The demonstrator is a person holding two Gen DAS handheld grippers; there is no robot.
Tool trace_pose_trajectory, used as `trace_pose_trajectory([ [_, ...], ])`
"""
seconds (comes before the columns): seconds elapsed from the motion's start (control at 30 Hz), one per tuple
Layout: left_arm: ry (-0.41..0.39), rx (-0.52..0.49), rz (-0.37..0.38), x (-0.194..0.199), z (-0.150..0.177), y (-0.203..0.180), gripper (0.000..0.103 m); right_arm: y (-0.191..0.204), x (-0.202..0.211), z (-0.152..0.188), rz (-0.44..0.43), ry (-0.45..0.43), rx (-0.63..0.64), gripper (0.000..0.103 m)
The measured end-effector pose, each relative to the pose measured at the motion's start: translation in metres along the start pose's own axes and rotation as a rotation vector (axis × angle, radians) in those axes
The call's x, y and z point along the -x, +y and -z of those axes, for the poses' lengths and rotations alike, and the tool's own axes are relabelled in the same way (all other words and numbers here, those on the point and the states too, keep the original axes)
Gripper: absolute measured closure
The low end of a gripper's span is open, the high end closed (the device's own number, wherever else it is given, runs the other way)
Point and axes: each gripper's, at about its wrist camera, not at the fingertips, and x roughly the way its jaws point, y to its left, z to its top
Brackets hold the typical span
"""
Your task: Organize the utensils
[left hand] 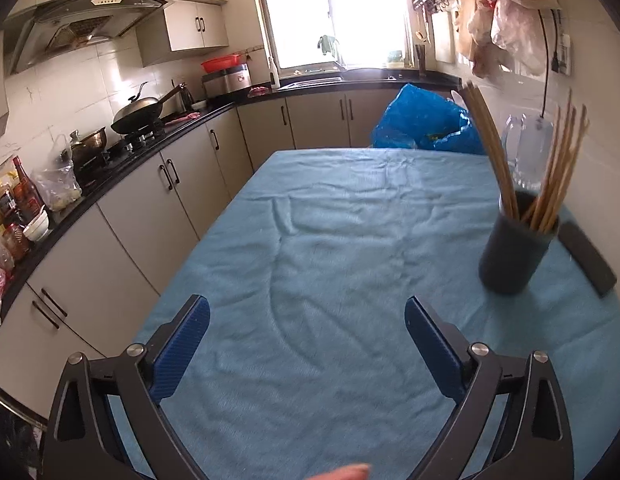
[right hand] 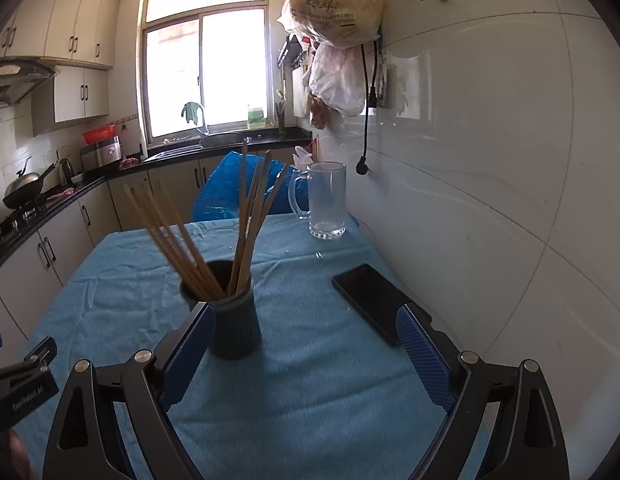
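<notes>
The left gripper (left hand: 306,344) is being held with its jaws spread wide; nothing is being gripped, and only bare blue tablecloth (left hand: 330,220) is being framed between the two blue ribbed pads. The dark cylindrical holder (left hand: 514,252) is being seen ahead and well to the right of this gripper, standing upright on the cloth and apart from both pads. The wooden chopsticks (left hand: 550,184) are being carried inside the holder, fanned into two leaning groups; their outlines are being smeared by motion blur, so an exact count cannot be given. A dark flat phone (left hand: 588,258) is lying just beyond the holder to the right. A fingertip is being cut off by the lower edge of the left wrist view.

The right gripper (right hand: 306,344) is likewise being held fully released, with nothing clamped. The holder (right hand: 230,316) is being seen just ahead of the left pad, which is overlapping its lower left side in the view; whether the pad is touching it cannot be told. The chopsticks (right hand: 214,232) are being shown rising from it. The phone (right hand: 370,300) is lying ahead of the right pad, its near corner being hidden behind that pad. A clear glass mug (right hand: 328,200) is standing farther ahead, near the wall. A blue plastic bag (right hand: 238,184) is being partly concealed behind the chopsticks and the table's far edge.
</notes>
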Motion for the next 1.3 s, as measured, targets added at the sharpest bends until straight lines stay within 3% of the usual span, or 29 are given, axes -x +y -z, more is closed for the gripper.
trace_pose_trajectory([
  [0.13,-0.003,0.007,-0.071,0.006,0.018,0.007,0.005,0.004,0.004,0.014,-0.001,0.006,0.016,0.008],
  [0.27,-0.018,-0.039,-0.074,0.011,0.023,0.0,0.005,0.008,0.002,0.023,0.006,0.019,0.017,0.008],
  [0.67,0.024,-0.094,0.008,0.002,0.032,-0.023,0.005,0.015,-0.005,0.042,0.025,0.055,0.061,0.008],
  [1.3,0.049,-0.114,0.017,0.0,0.039,-0.029,0.005,0.02,-0.011,0.048,0.021,0.084,0.075,0.008],
])
